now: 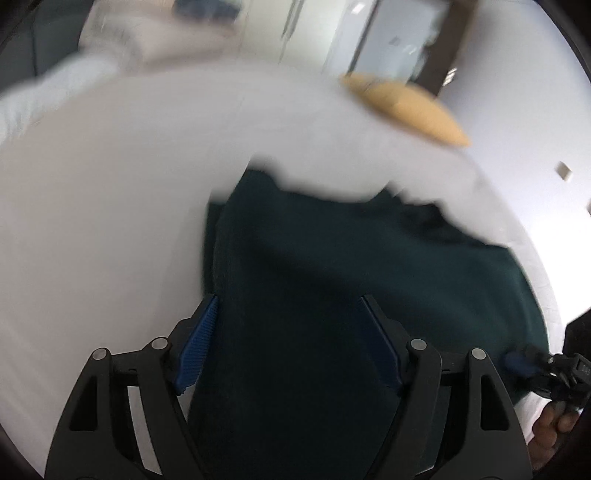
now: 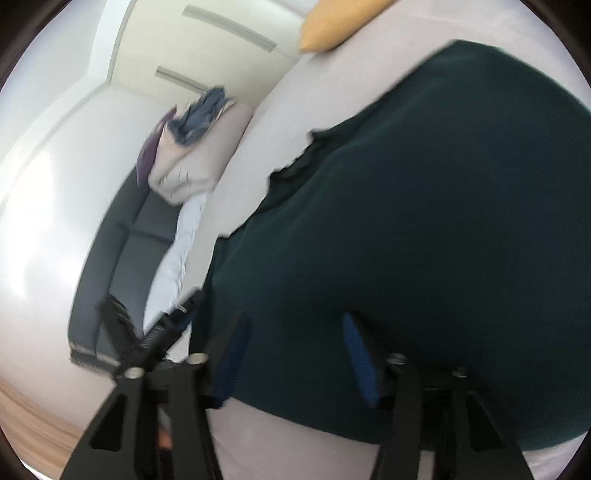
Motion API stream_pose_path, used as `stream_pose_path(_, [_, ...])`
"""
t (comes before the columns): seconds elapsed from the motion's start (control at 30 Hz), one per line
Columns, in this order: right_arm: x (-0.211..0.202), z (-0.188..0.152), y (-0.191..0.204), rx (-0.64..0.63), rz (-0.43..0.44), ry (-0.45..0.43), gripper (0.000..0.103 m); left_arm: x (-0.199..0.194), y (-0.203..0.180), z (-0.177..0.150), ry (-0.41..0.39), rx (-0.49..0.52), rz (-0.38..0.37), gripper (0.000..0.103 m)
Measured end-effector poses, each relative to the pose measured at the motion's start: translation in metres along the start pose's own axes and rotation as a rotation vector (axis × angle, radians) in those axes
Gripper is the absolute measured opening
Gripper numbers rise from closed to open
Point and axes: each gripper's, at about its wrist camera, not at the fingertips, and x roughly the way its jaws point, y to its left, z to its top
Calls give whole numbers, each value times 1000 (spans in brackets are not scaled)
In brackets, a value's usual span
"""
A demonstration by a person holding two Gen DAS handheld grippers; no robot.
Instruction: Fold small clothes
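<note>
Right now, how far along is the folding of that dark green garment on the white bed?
Partly done, it seems. The dark green knitted garment lies flat on the white bed sheet with a straight left edge, possibly already folded once; blur hides layers. In hand: nothing. The left gripper and right gripper hover open over the cloth. Left: further folds, and a crumpled blue garment waits on the pale pillow.

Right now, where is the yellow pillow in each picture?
Left wrist view: the yellow pillow lies upper right, at the far edge of the white bed, beyond the dark green garment.
Right wrist view: the pillow pokes in at the top edge, above the garment.
Shared landmark: the dark green garment.
</note>
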Motion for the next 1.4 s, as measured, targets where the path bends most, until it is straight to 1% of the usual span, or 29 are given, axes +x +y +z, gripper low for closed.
stream_pose_path(0.03, [-10, 4, -8, 14, -20, -28, 43, 2, 9, -2, 20, -31, -7, 74])
stream_pose_path(0.07, [-18, 7, -10, 22, -30, -57, 43, -1, 19, -8, 16, -57, -31, 74])
stream_pose_path(0.1, [-37, 12, -18, 44, -47, -118, 46, -9, 26, -16, 5, -62, -43, 74])
stream_pose_path(0.13, [-50, 15, -23, 60, -61, -151, 51, -16, 31, -22, 6, -59, -39, 74])
stream_pose_path(0.17, [-68, 16, -28, 88, -73, -201, 55, -26, 39, -29, 2, -75, -47, 74])
stream_pose_path(0.2, [-82, 16, -29, 98, -71, -235, 60, -33, 45, -34, -7, -100, -68, 74])
stream_pose_path(0.27, [-104, 12, -27, 92, -77, -284, 65, -48, 60, -41, -15, -166, -131, 74])
stream_pose_path(0.33, [-115, 4, -25, 90, -91, -296, 66, -58, 72, -46, -15, -214, -179, 74])
stream_pose_path(0.4, [-121, -6, -26, 88, -93, -291, 66, -68, 79, -49, -13, -245, -256, 74])
stream_pose_path(0.43, [-122, -12, -26, 89, -100, -287, 66, -73, 83, -50, -5, -250, -285, 74])
stream_pose_path(0.5, [-129, -23, -34, 102, -100, -282, 66, -78, 87, -53, 12, -248, -316, 73])
stream_pose_path(0.57, [-134, -32, -42, 133, -99, -287, 66, -78, 89, -53, 28, -250, -355, 63])
stream_pose_path(0.67, [-142, -39, -51, 155, -101, -296, 66, -73, 88, -50, 69, -247, -412, 53])
stream_pose_path(0.7, [-143, -39, -52, 157, -106, -297, 66, -70, 86, -49, 80, -240, -419, 50])
stream_pose_path(0.73, [-144, -39, -51, 156, -110, -298, 66, -67, 87, -49, 96, -236, -417, 43])
stream_pose_path(0.77, [-144, -39, -51, 153, -111, -299, 66, -64, 87, -49, 111, -233, -398, 37])
stream_pose_path(0.83, [-144, -36, -49, 146, -117, -300, 66, -59, 87, -49, 127, -227, -399, 37])
stream_pose_path(0.87, [-144, -36, -49, 147, -118, -300, 66, -55, 87, -49, 142, -220, -401, 32])
stream_pose_path(0.9, [-143, -36, -49, 150, -120, -298, 66, -52, 86, -49, 152, -214, -388, 31])
stream_pose_path(1.03, [-144, -38, -53, 156, -125, -295, 66, -48, 87, -50, 154, -217, -374, 25])
stream_pose_path(1.13, [-143, -38, -53, 156, -126, -292, 66, -47, 94, -48, 145, -247, -364, 25])
stream_pose_path(1.17, [-143, -38, -52, 154, -124, -292, 66, -53, 95, -51, 143, -246, -364, 25])
stream_pose_path(1.23, [-142, -38, -52, 151, -125, -290, 66, -51, 93, -51, 159, -232, -363, 25])
stream_pose_path(1.4, [-138, -39, -51, 150, -126, -280, 66, -48, 90, -55, 186, -225, -396, 25])
